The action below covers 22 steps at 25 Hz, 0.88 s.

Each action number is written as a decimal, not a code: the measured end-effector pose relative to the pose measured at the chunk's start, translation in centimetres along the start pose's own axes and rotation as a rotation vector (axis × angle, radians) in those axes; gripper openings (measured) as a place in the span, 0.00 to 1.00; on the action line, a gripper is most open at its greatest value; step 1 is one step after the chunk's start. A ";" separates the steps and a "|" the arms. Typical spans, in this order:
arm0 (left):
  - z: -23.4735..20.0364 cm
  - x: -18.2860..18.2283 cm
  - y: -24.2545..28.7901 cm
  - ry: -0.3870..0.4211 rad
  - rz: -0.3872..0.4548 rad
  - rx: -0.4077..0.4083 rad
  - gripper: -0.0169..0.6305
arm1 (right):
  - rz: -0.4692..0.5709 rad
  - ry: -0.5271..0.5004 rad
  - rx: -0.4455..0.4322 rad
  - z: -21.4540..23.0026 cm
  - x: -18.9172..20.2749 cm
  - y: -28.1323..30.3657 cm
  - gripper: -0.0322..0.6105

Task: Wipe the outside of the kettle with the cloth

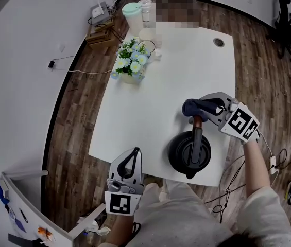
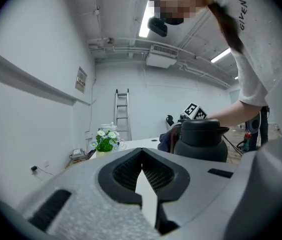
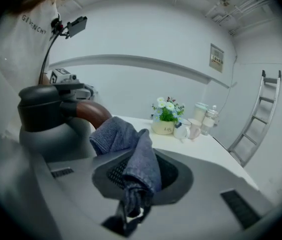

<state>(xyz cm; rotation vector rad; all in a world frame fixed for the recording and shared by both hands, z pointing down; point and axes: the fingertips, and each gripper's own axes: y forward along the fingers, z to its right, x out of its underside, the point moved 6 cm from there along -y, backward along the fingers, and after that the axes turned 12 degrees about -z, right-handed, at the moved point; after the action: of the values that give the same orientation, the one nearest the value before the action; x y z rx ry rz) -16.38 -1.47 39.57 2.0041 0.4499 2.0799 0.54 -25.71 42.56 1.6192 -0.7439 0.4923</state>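
A black kettle (image 1: 189,152) with a brown-trimmed handle stands near the white table's (image 1: 150,112) front edge. It also shows as a dark kettle (image 2: 200,139) in the left gripper view and as a grey-black kettle (image 3: 51,119) in the right gripper view. My right gripper (image 1: 213,108) is shut on a dark blue cloth (image 1: 201,107), which lies against the far end of the kettle's handle; the cloth (image 3: 131,154) bunches between the jaws. My left gripper (image 1: 130,161) hangs off the table's front edge, left of the kettle, shut with nothing in it (image 2: 143,170).
A pot of white flowers (image 1: 131,62) stands at the table's far left. Behind it are a pale green jar (image 1: 132,14), a clear bottle (image 1: 145,9) and small cups (image 1: 155,53). A cable hole (image 1: 218,42) sits far right. Cables (image 1: 233,179) trail on the wooden floor.
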 end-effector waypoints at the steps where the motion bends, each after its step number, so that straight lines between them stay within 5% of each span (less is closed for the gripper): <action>1: 0.4 0.0 -0.3 0.027 -0.006 -0.010 0.03 | -0.044 0.013 0.044 0.0 0.6 0.0 0.15; 5: 2.1 0.0 -0.9 0.123 -0.003 0.007 0.03 | -0.163 0.073 0.307 0.7 1.7 -2.2 0.15; 10: 3.9 -0.3 -2.6 0.165 0.058 0.099 0.03 | -0.030 0.199 0.572 -2.0 -1.3 -10.7 0.15; 13: 4.7 -1.2 -4.6 0.202 0.112 0.147 0.03 | 0.034 0.219 0.638 -7.1 -4.7 -15.8 0.15; 17: 5.9 -2.7 -7.2 0.130 0.205 0.216 0.03 | 0.084 0.209 0.704 -15.8 -8.5 -20.0 0.15; 22: 7.1 -2.0 -9.2 0.101 0.252 0.316 0.03 | 0.127 0.319 0.642 -25.8 -8.8 -19.1 0.15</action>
<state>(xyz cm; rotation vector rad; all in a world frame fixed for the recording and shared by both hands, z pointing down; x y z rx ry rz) -9.71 6.86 34.49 2.2361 0.6059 2.3982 10.10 2.55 27.82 2.0154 -0.4669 1.1381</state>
